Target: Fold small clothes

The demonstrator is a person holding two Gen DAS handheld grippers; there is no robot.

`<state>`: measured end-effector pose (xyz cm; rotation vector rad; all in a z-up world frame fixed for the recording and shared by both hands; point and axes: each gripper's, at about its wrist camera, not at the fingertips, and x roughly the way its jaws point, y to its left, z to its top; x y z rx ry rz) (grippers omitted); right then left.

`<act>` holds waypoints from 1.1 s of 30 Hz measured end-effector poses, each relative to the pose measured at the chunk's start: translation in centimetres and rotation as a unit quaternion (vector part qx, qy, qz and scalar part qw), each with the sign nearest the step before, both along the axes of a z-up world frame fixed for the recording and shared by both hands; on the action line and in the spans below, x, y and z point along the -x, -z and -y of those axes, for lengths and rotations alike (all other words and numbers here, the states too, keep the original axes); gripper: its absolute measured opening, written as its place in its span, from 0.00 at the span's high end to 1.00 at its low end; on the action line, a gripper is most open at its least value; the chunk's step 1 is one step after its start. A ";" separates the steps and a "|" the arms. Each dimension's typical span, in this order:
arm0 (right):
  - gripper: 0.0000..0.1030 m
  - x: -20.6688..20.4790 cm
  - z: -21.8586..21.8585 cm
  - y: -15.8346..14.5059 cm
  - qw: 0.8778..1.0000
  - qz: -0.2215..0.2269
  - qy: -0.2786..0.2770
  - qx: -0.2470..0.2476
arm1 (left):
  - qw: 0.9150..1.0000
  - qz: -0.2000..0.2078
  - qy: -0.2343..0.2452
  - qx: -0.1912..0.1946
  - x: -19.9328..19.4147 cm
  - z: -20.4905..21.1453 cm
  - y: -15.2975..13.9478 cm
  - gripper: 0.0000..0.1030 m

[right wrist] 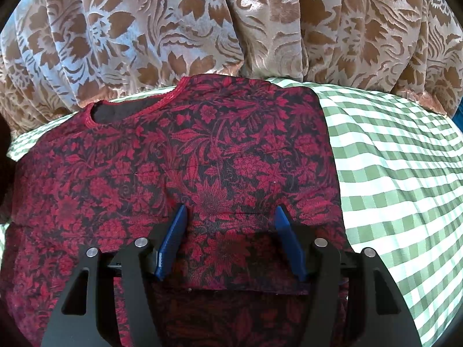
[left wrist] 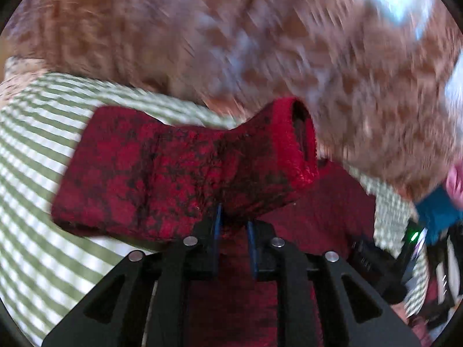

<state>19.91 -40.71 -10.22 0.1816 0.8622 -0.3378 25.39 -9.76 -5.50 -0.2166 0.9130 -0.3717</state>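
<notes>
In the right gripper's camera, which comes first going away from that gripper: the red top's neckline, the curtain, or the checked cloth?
1. Checked cloth: just right of the right gripper, beside the red top.
2. Neckline: farther off, upper left, at the top's far end.
3. Curtain: farthest, hanging behind everything.

The checked cloth (right wrist: pixel 405 173) lies bare to the right of the red garment (right wrist: pixel 179 167), leaving room there. The patterned curtain (right wrist: pixel 231 23) hangs close behind, blocking the far edge.
</notes>
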 end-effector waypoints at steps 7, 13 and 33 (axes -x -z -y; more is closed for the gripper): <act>0.36 0.0 0.2 -0.1 1.000 0.004 -0.005 -0.014 | 0.999 -0.001 0.009 -0.037 1.0 2.3 1.4 0.50; 0.28 0.1 -0.3 -3.0 0.993 0.029 -0.032 -0.109 | 0.999 0.024 0.014 -0.024 3.2 0.0 0.1 0.42; 0.95 -6.2 -15.7 -9.8 0.952 0.071 -0.208 -0.213 | 0.998 -0.041 -0.043 0.012 6.8 -6.8 5.4 0.43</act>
